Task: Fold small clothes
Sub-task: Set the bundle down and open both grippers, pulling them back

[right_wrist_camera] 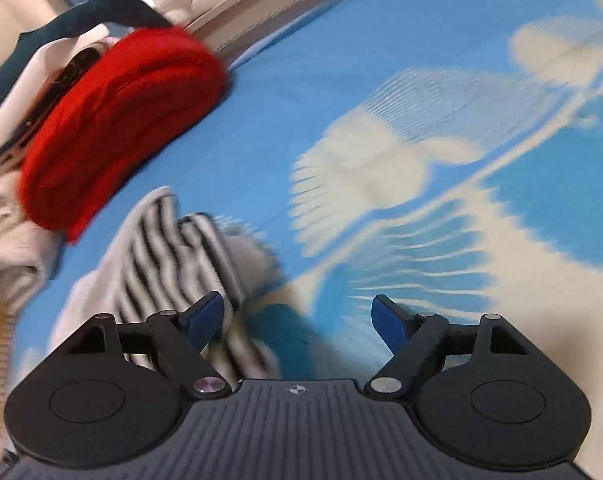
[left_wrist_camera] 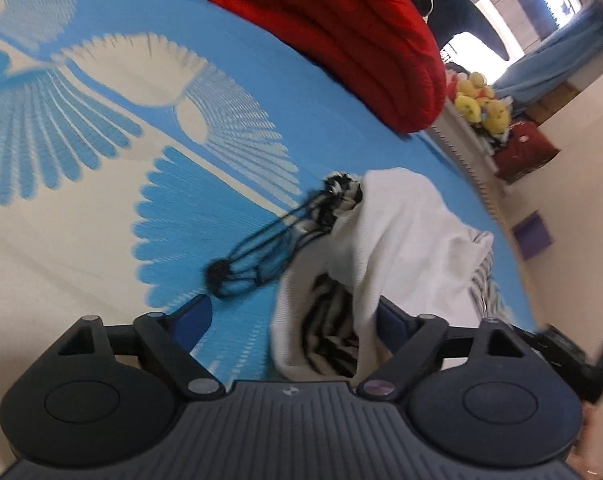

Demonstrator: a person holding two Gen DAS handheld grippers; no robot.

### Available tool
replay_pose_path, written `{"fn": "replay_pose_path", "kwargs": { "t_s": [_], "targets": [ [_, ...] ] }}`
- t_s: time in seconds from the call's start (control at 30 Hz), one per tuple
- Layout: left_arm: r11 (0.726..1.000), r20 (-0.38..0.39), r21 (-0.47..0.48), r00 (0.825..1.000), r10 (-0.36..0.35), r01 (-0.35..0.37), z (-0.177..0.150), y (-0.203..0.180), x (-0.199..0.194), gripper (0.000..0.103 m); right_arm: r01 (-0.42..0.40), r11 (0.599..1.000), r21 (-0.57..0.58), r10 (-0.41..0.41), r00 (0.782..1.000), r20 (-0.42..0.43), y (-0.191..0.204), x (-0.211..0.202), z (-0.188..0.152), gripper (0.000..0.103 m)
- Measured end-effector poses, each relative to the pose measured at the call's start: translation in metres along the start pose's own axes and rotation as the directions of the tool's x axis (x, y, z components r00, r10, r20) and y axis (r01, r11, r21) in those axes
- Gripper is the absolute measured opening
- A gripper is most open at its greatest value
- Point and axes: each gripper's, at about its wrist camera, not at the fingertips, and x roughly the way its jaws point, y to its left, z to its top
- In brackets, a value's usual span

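A crumpled white garment (left_wrist_camera: pixel 405 224) with a black-and-white striped inside (left_wrist_camera: pixel 333 328) lies on the blue and white patterned bed sheet (left_wrist_camera: pixel 101 208). Black drawstrings ending in a dark pom-pom (left_wrist_camera: pixel 220 273) trail out to its left. My left gripper (left_wrist_camera: pixel 293 314) is open just above it; the cloth fills the right half of the gap up to the right finger (left_wrist_camera: pixel 393 318), while the left finger (left_wrist_camera: pixel 195 316) stands free over the sheet. In the blurred right wrist view, the striped garment (right_wrist_camera: pixel 161 264) lies beside the left finger (right_wrist_camera: pixel 207 314). My right gripper (right_wrist_camera: pixel 297 314) is open over bare sheet (right_wrist_camera: pixel 381 100).
A folded red quilt (left_wrist_camera: pixel 341 40) lies at the far side of the bed, also seen as the red quilt (right_wrist_camera: pixel 121 120) with pale folded clothes (right_wrist_camera: pixel 9 252) beside it. Yellow plush toys (left_wrist_camera: pixel 477 104), a red box (left_wrist_camera: pixel 525 152) and a dark shark plush (right_wrist_camera: pixel 81 12) sit beyond the bed edge.
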Motion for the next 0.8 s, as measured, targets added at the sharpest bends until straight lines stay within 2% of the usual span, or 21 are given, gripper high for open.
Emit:
{"fn": "replay_pose_path", "kwargs": {
  "t_s": [0.1,0.2,0.23,0.27,0.33,0.4,0.47,0.6,0.73,0.8],
  "targets": [
    [0.993,0.032,0.095,0.998,0.062,-0.065,-0.002,-0.018,-0.022,0.09,0.074,0.994,-0.086,-0.069,0.996,0.062,0.007,-0.038,-0.015,0.082],
    [0.969,0.083,0.216,0.991,0.105,-0.121,-0.011,-0.044,-0.059,0.092,0.037,0.992,-0.117,-0.026,0.995,0.094,0.017,-0.087,-0.038,0.082],
    [0.958,0.095,0.252,0.989,0.116,-0.137,-0.018,-0.053,-0.073,0.095,0.02,0.992,-0.127,-0.007,0.995,0.102,0.022,-0.103,-0.046,0.083],
    [0.948,0.108,0.279,0.986,0.13,-0.156,-0.025,-0.063,-0.086,0.103,0.007,0.99,-0.144,0.01,0.994,0.113,0.03,-0.12,-0.056,0.084],
    [0.926,0.164,0.323,0.975,0.149,-0.196,-0.046,-0.081,-0.119,0.103,0.026,0.977,-0.211,0.004,0.99,0.14,0.05,-0.156,-0.085,0.09],
    [0.903,0.179,0.372,0.971,0.158,-0.215,-0.073,-0.098,-0.15,0.103,0.034,0.957,-0.287,0.018,0.984,0.175,0.064,-0.185,-0.115,0.095],
    [0.894,0.189,0.384,0.968,0.168,-0.231,-0.1,-0.11,-0.171,0.103,0.053,0.943,-0.328,0.01,0.983,0.185,0.076,-0.21,-0.145,0.098],
    [0.881,0.229,0.392,0.955,0.186,-0.266,-0.15,-0.116,-0.192,0.103,0.113,0.925,-0.363,-0.034,0.975,0.218,0.081,-0.225,-0.197,0.101],
    [0.867,0.254,0.393,0.942,0.219,-0.307,-0.177,-0.105,-0.173,0.103,0.215,0.899,-0.382,-0.112,0.955,0.273,0.078,-0.208,-0.225,0.1],
    [0.851,0.249,0.392,0.931,0.266,-0.348,-0.18,-0.101,-0.159,0.103,0.25,0.874,-0.416,-0.152,0.955,0.256,0.081,-0.192,-0.227,0.099]
  ]
}}
